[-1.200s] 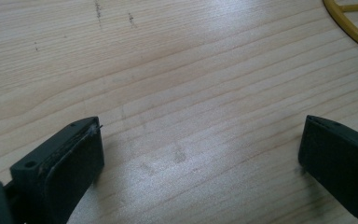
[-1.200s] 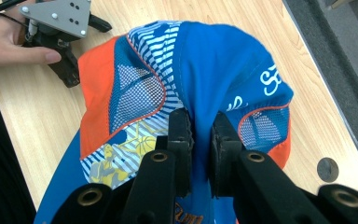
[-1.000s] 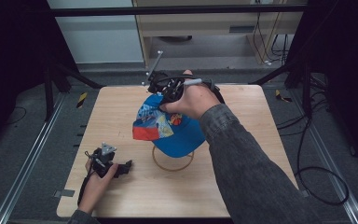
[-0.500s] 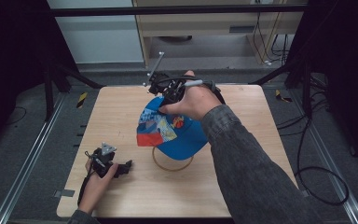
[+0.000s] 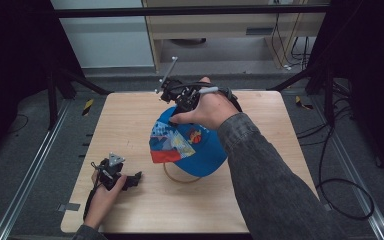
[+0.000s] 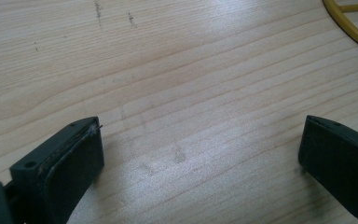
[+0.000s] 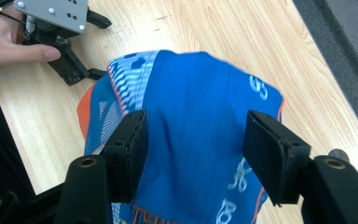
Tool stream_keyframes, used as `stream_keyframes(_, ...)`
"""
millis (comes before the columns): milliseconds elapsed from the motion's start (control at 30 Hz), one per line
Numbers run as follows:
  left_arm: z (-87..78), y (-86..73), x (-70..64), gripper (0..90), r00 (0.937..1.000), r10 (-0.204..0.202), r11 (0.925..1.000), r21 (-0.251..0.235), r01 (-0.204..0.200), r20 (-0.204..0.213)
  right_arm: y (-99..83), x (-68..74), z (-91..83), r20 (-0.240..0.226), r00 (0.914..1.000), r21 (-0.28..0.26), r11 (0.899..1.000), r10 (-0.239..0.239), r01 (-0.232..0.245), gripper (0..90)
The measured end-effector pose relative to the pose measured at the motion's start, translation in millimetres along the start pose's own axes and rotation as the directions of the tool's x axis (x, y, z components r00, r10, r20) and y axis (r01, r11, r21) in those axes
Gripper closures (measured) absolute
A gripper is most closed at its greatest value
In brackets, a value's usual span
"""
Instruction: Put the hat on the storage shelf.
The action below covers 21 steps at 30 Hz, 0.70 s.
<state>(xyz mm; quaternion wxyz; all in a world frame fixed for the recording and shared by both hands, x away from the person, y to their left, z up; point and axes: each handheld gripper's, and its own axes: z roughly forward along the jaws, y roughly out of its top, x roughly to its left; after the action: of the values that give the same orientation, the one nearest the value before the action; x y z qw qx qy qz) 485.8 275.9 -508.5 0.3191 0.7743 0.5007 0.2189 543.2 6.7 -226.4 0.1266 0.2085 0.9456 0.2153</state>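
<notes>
A blue cap (image 5: 190, 145) with a patterned front and an orange brim sits tilted over a yellow wire ring stand (image 5: 180, 177) at the middle of the wooden table (image 5: 125, 120). My right gripper (image 5: 184, 109) hovers at the cap's far side. In the right gripper view the cap (image 7: 200, 107) lies between its jaws, which stand apart, so this gripper (image 7: 196, 140) is open. My left gripper (image 5: 132, 180) rests open on the table at the front left. Bare wood lies between its jaws (image 6: 200, 144), with the ring (image 6: 349, 32) off to the side. The right gripper view also takes in the left gripper (image 7: 100, 46).
Black frame rails run along both sides of the table, and cables (image 5: 340, 185) lie on the grey floor at the right. A pale cabinet (image 5: 220, 30) stands behind the far edge. Bare wood stretches across the table's left and front.
The cap has shifted a little to the right and lower over the ring stand, and the right hand came down with it. The left gripper has stayed in place.
</notes>
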Motion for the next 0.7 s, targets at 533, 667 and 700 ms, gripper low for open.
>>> stream_keyframes(533,0.1,0.1,0.0,0.0,1.0000,0.001,1.0000,0.000,-0.001,0.000,-4.5,-3.6,-4.7,0.001,0.9999,-0.014,1.000,0.015,-0.015,38.2)
stream_keyframes(667,0.1,0.1,0.0,0.0,1.0000,0.000,1.0000,0.000,0.000,0.000,-6.5,-4.5,-7.2,0.000,0.9998,-0.021,1.000,0.020,-0.020,38.0)
stream_keyframes(700,0.1,0.1,0.0,0.0,1.0000,0.001,1.0000,0.000,-0.001,0.000,-7.4,-4.9,-7.8,0.001,0.9998,-0.022,1.000,0.020,-0.020,38.0)
